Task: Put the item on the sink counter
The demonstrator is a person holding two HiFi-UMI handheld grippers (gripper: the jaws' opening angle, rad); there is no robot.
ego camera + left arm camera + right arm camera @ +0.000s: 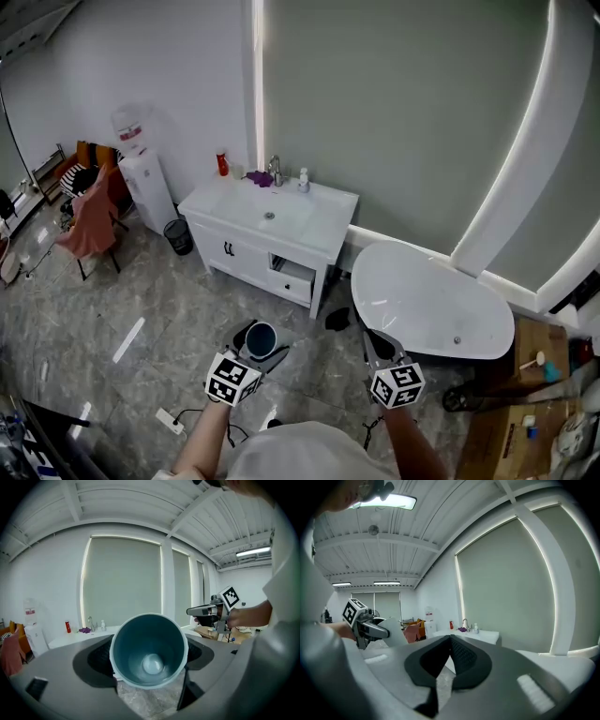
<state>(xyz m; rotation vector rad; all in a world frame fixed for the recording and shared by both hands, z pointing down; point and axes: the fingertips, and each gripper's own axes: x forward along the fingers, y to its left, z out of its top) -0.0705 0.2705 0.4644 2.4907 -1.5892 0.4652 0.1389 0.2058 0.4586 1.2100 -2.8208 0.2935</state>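
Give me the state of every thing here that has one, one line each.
left gripper: shut on the cup.
cup: empty, held in the air, not yet on the sink counter.
right gripper: shut, nothing in it.
drawer: looks slightly open.
bathtub: empty.

purple thing (260, 178) on counter (323, 211) too small to ID, cup (149, 649) outside hidden behind rim

No legible text or labels
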